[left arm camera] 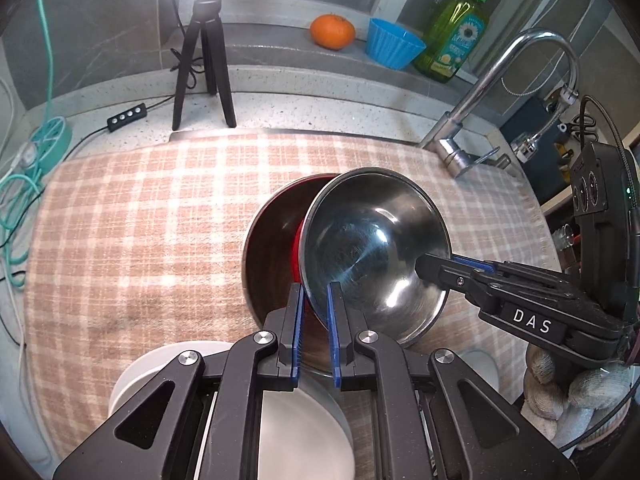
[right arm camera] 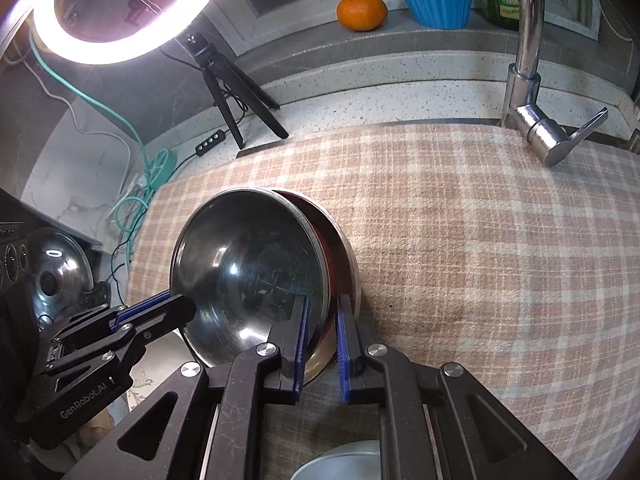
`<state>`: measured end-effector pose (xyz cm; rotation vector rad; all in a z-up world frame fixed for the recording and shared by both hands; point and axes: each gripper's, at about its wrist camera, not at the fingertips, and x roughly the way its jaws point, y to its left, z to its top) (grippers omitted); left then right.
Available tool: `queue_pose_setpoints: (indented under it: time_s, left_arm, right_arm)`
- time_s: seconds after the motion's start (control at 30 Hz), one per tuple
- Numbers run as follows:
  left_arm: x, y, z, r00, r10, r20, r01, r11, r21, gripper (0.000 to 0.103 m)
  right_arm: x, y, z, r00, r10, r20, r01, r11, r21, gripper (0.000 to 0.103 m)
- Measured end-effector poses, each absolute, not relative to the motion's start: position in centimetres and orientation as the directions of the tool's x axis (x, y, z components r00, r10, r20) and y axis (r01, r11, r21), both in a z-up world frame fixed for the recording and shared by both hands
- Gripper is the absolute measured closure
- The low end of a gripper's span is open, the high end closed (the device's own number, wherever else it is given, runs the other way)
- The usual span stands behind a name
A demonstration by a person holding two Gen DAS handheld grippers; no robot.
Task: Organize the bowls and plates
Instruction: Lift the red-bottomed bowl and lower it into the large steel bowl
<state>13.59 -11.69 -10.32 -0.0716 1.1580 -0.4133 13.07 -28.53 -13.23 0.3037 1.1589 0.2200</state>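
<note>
A steel bowl (left arm camera: 376, 248) is tilted and sits partly inside a larger bowl with a red inner wall (left arm camera: 276, 240) on the checked cloth. My left gripper (left arm camera: 316, 300) straddles the steel bowl's near rim, jaws narrow around it. My right gripper (left arm camera: 436, 268) grips the same bowl's right rim. In the right wrist view the steel bowl (right arm camera: 248, 264) leans in the red bowl (right arm camera: 340, 248); my right gripper (right arm camera: 322, 320) is shut on the steel rim, and my left gripper (right arm camera: 176, 300) holds its left rim. A white plate (left arm camera: 304, 432) lies under my left gripper.
The checked cloth (left arm camera: 140, 220) covers the counter. A tripod (left arm camera: 204, 60), an orange (left arm camera: 332, 31), a blue cup (left arm camera: 392, 48) and a soap bottle (left arm camera: 456, 36) stand at the back. A faucet (left arm camera: 500, 92) is at the right. A pot lid (right arm camera: 56, 268) is at the far left.
</note>
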Motion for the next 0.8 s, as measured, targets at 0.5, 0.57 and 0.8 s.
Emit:
queue_pose_setpoints:
  time_s: [0.5, 0.57, 0.8]
  left_arm:
    - [14.9, -10.6, -11.8, 0.298, -0.358, -0.885, 0.246, 0.925, -0.291, 0.094]
    - [15.0, -10.5, -11.9, 0.293, -0.36, -0.886, 0.243, 0.924, -0.295, 0.094]
    - [15.0, -10.5, -12.2, 0.276, -0.366, -0.889, 0.24, 0.922, -0.305, 0.094]
  right_arm:
    - [14.3, -27.4, -14.4, 0.359, 0.316, -0.878, -0.029, 0.944, 0.328, 0.091]
    - [14.4, -27.3, -14.5, 0.359, 0.315, -0.879, -0.029, 0.945, 0.327, 0.091]
    - [14.4, -27.3, -14.4, 0.351, 0.321, -0.88, -0.024, 0.942, 0.334, 0.091]
